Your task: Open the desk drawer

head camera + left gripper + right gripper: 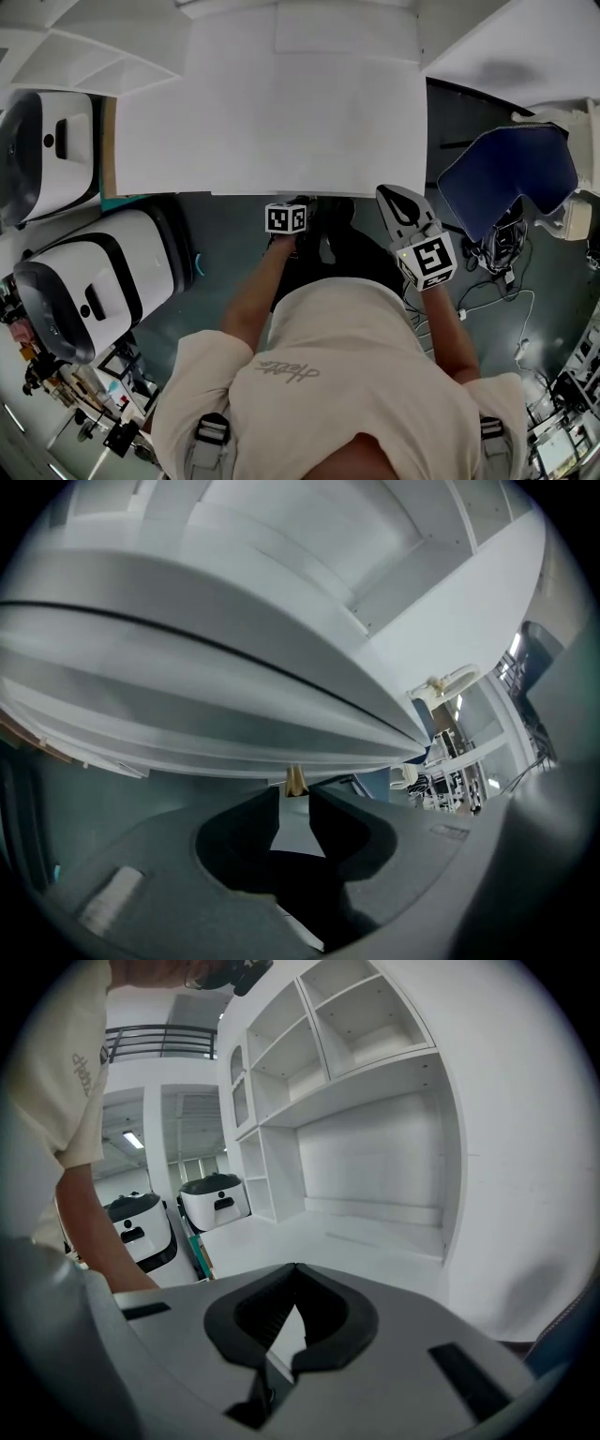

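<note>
A white desk [272,122] fills the upper head view; its drawer lies hidden under the top there. In the left gripper view the drawer's white front [187,733] runs across just above the jaws. A small tan handle [294,780] hangs below that front. My left gripper [295,794] has its tips closed round this handle; in the head view the left gripper [287,217] sits at the desk's front edge. My right gripper [401,208] hovers by the desk's front right corner. In its own view the right gripper [295,1269] is shut and holds nothing.
Two white rounded machines [84,281] [37,155] stand on the floor at the left. A blue chair [506,173] and loose cables [497,281] are at the right. White shelves [319,1044] rise behind the desk.
</note>
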### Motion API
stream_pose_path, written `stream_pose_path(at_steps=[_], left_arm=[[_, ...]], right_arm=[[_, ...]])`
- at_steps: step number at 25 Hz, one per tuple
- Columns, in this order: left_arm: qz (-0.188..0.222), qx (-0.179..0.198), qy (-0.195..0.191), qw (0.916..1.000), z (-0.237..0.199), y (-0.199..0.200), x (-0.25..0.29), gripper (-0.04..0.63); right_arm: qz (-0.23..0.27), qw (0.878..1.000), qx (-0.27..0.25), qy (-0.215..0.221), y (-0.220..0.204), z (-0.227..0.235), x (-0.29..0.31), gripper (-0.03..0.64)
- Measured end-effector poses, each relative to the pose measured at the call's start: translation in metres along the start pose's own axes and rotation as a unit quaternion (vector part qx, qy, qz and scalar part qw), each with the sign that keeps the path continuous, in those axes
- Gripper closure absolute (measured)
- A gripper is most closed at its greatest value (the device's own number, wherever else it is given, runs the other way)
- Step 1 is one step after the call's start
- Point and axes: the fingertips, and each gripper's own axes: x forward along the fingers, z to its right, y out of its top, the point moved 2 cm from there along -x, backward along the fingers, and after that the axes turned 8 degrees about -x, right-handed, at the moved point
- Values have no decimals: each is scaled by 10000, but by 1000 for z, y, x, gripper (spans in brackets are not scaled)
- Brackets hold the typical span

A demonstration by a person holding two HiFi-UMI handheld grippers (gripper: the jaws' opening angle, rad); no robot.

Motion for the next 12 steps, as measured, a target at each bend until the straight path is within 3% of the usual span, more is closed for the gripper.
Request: stream_pose_path(at_steps=[9, 12], left_arm=[[-39, -141, 103, 9998, 1, 8, 19, 495], [-78, -373, 35, 9993, 3, 7, 24, 499]], right_arm=[[-53, 10000, 14, 2, -3, 18, 1, 615], [-102, 9999, 65, 14, -9, 19, 0, 615]])
